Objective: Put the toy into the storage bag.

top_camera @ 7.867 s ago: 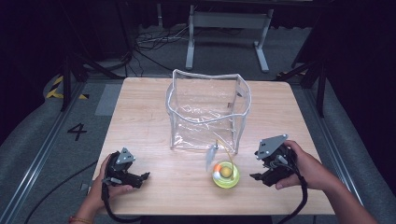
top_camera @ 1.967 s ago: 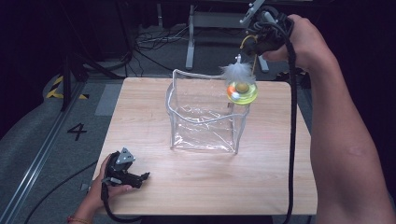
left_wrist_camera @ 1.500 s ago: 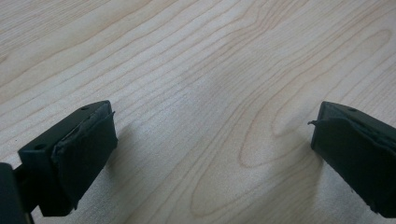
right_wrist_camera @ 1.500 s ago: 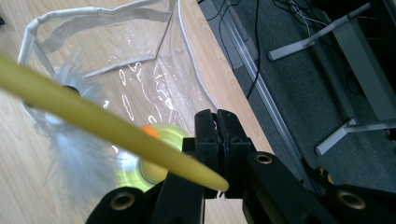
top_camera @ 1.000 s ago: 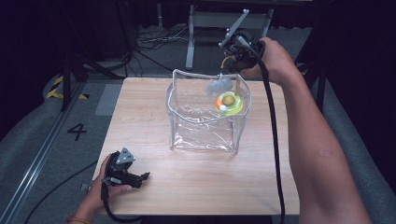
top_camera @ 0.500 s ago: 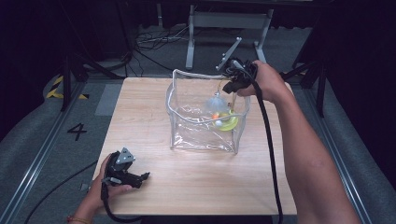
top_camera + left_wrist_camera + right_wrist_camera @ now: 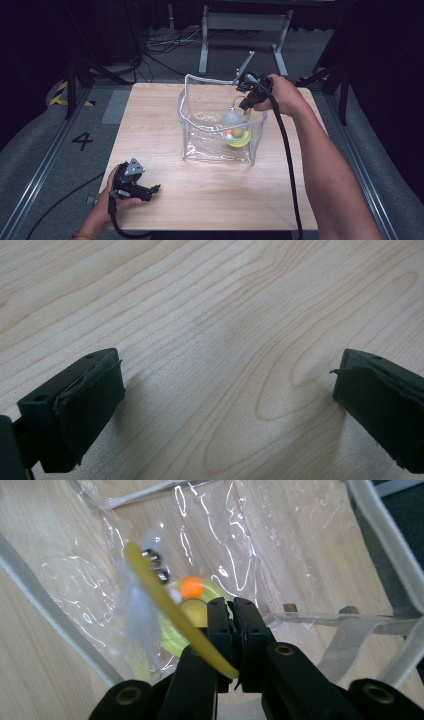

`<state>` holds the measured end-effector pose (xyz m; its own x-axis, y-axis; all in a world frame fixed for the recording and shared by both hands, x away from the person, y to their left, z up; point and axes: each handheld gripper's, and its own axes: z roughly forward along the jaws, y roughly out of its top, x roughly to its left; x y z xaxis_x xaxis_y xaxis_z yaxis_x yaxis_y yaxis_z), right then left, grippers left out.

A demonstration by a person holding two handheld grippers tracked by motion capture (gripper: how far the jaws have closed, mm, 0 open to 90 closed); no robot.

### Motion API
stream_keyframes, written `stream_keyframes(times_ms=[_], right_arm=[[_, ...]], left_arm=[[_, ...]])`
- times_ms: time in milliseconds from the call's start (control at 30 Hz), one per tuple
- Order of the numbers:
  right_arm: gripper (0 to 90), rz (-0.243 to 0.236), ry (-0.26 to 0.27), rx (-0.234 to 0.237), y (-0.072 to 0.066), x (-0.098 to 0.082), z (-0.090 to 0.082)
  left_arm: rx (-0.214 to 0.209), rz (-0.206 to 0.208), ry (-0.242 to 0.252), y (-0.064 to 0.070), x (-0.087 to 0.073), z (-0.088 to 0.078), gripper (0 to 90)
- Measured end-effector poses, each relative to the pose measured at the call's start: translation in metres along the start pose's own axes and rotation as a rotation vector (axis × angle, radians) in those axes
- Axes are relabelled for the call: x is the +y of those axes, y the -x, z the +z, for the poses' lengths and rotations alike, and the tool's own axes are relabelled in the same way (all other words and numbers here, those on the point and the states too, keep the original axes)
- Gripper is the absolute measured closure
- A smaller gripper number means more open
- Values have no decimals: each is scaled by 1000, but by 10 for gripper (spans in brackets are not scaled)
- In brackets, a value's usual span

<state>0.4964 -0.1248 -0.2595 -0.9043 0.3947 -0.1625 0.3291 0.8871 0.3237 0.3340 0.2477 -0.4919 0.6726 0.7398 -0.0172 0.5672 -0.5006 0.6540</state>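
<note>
- The toy (image 7: 235, 134), a yellow-green ring with an orange ball and a white feather tuft, hangs low inside the clear bag (image 7: 200, 135) at the centre of the high view, near the bag's right wall and about at its floor.
- My right gripper (image 7: 232, 625) is clamped on the toy's yellow strap (image 7: 165, 605); in the right gripper view the strap runs up and left from the closed jaws.
- To do this well, I judge I should lower straight down until the ring rests on the bag's floor, then let go, keeping clear of the soft rim (image 7: 385, 535) at the frame's right.
- My left gripper (image 7: 150, 190) rests at the lower left on the tabletop (image 7: 150, 125), jaws wide apart and holding nothing.
- Nothing else crowds the bag; my trailing cable (image 7: 285, 150) drapes beside it.
</note>
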Motion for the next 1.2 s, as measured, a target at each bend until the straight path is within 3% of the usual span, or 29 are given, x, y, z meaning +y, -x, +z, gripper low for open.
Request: stream_keyframes(times_ms=[200,300,567,667,767,900,1200], right_arm=[[859,-8,-16,19,-1,-1,6],[859,4,12,27,0,-4,4],[837,19,28,-2,4,-10,0],[785,20,36,-17,3,-11,-3],[682,12,79,-14,2,-13,-8],[592,37,90,-45,2,-17,-12],[449,49,139,-96,-6,-22,-22]], left_arm=[[-2,1,2,0,0,0,2],[-3,-2,3,0,0,1,2],[-3,-3,3,0,0,1,2],[-3,-3,3,0,0,1,2],[-2,-2,2,0,0,1,2],[-2,1,1,0,0,1,2],[-2,1,0,0,0,1,2]])
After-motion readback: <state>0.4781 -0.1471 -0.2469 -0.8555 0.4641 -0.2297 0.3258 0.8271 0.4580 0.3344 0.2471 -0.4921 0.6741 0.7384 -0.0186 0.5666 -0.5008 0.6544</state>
